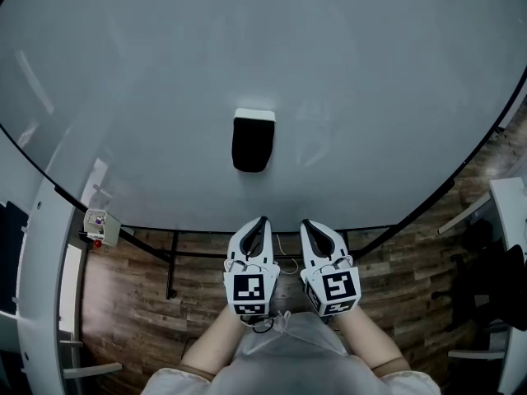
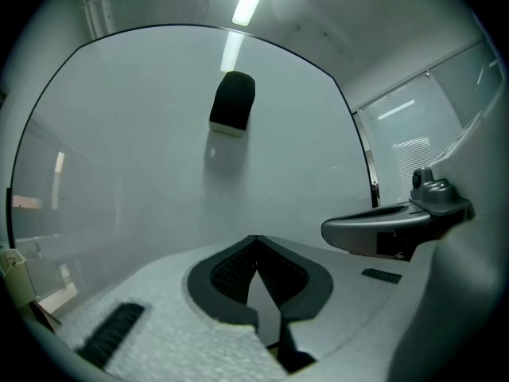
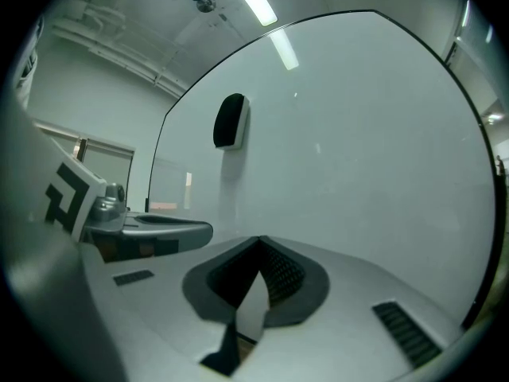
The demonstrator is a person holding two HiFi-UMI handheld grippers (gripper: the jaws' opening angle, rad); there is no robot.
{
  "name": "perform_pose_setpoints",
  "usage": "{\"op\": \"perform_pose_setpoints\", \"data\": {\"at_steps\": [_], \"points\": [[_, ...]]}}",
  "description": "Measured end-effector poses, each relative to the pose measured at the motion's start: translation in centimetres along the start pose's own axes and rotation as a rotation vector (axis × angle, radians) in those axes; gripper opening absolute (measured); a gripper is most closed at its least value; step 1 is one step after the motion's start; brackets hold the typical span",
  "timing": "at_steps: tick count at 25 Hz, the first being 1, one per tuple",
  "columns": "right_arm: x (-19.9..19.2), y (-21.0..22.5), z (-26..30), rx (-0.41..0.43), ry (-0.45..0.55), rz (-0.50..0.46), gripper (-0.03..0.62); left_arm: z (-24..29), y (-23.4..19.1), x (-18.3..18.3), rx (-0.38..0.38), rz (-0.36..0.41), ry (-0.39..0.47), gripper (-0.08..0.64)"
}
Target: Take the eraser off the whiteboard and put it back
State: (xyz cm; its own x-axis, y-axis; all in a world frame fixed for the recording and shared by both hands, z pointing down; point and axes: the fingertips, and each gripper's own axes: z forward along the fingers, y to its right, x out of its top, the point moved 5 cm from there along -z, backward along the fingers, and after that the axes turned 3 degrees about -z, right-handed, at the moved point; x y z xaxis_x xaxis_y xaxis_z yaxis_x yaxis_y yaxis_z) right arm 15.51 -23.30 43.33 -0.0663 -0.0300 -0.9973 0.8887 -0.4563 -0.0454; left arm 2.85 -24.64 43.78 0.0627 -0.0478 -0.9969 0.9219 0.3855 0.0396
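Note:
A black eraser [image 1: 252, 142] with a white back sticks to the whiteboard [image 1: 148, 97], alone near its middle. It also shows in the left gripper view as the eraser [image 2: 232, 102] and in the right gripper view as the eraser [image 3: 230, 121], well above the jaws in both. My left gripper [image 1: 263, 220] hangs below the board's lower edge, shut with nothing between its jaws. My right gripper [image 1: 305, 223] is beside it, also shut and empty. Both point level at the board, a good way short of the eraser.
The whiteboard stands on a black frame [image 1: 173, 257] over a wooden floor [image 1: 123, 319]. A small box [image 1: 100, 225] hangs at the board's lower left corner. A white desk edge [image 1: 510, 212] and a dark chair [image 1: 494, 290] are at the right.

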Motion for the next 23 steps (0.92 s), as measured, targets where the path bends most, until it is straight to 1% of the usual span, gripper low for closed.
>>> {"op": "perform_pose_setpoints", "data": {"at_steps": [23], "points": [[-0.42,0.52,0.26,-0.007,-0.014,0.001,0.026,0.41,0.09,0.22,0.001,-0.004,0.008,0.017]]}}
